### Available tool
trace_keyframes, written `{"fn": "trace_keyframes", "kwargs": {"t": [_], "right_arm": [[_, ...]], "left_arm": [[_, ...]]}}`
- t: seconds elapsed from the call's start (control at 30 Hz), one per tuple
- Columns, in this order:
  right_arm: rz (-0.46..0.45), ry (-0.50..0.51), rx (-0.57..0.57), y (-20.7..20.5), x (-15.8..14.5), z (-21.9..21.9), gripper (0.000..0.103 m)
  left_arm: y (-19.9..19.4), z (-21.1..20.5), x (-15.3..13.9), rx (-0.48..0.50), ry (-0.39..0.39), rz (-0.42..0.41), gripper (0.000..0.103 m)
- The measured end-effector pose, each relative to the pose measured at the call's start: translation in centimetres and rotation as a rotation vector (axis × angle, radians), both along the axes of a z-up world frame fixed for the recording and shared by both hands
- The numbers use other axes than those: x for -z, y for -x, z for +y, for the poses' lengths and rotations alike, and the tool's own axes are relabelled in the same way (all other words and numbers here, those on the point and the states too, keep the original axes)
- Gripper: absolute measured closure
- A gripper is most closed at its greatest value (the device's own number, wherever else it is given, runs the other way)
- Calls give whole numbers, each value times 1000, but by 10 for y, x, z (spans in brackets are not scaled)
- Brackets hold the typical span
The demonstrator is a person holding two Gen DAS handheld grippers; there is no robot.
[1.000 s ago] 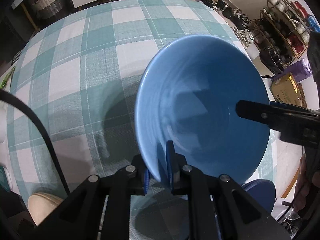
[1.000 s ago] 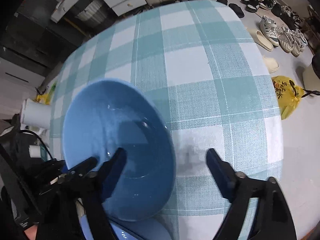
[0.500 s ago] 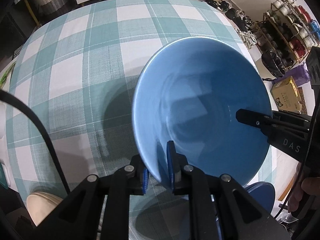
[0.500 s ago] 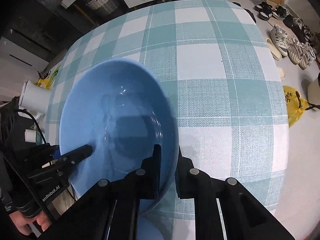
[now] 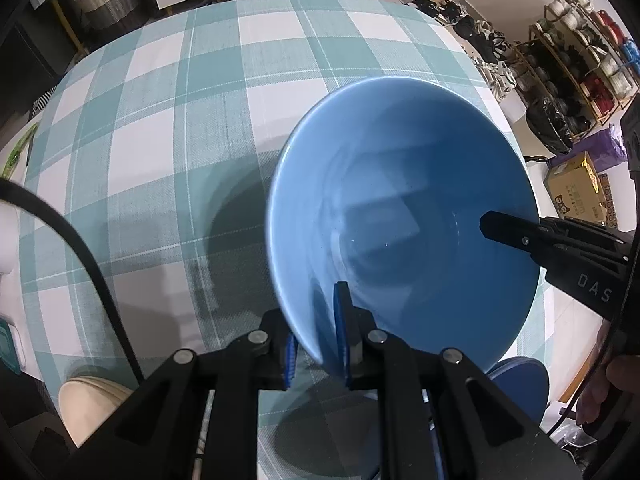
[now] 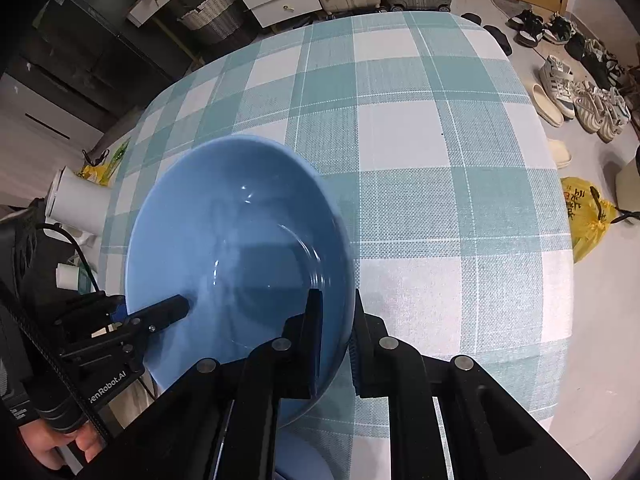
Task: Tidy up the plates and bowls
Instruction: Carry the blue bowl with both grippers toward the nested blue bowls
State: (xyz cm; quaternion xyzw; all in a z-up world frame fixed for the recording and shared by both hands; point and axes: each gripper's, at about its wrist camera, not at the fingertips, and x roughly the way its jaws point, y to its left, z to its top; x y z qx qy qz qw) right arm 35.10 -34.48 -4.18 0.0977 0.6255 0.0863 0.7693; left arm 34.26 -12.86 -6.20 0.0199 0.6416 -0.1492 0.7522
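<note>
A large blue bowl (image 5: 400, 208) hangs tilted above the checked tablecloth, gripped at two places on its rim. My left gripper (image 5: 316, 344) is shut on the near-left rim, one pad inside and one outside. My right gripper (image 6: 336, 332) is shut on the opposite rim of the same blue bowl (image 6: 232, 248). In the left wrist view the right gripper's finger (image 5: 516, 232) reaches in from the right. In the right wrist view the left gripper's finger (image 6: 164, 312) comes in from the lower left. A darker blue dish (image 5: 520, 384) lies below the bowl near the table's front edge.
The teal-and-white checked tablecloth (image 5: 168, 128) stretches away behind the bowl. A cream bowl (image 5: 88, 400) sits at the near-left edge. A shoe rack (image 5: 580, 60) and shoes (image 6: 576, 100) stand on the floor to the right, with a yellow bag (image 6: 584, 216) there too. Drawers and suitcases line the back.
The right gripper, wide open beside the bowl a second ago, has shut on the bowl's rim. The left gripper has kept its grip, and the bowl has barely moved.
</note>
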Motion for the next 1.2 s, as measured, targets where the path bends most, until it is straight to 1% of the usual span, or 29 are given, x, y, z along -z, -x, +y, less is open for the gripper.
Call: {"fn": "trace_keyframes", "kwargs": {"t": [0.13, 0.37, 0.6, 0.77, 0.9, 1.03, 1.2], "right_arm": [[8, 22, -19, -1, 4, 6, 91], [8, 29, -22, -3, 6, 7, 91], [-27, 36, -23, -2, -4, 5, 91], [-24, 29, -10, 0, -8, 4, 91], [-44, 27, -17, 4, -20, 4, 93], [-69, 22, -11, 11, -39, 4, 93], [-101, 35, -7, 20, -63, 6, 93]], "left_arm": [[1, 1, 2, 0, 1, 7, 89], [0, 2, 4, -2, 11, 14, 89], [0, 0, -7, 16, 32, -10, 88], [1, 0, -11, 11, 37, -8, 88], [3, 2, -21, 8, 46, -19, 88], [7, 3, -36, 9, 52, -31, 88], [13, 4, -58, 6, 54, -70, 88]]}}
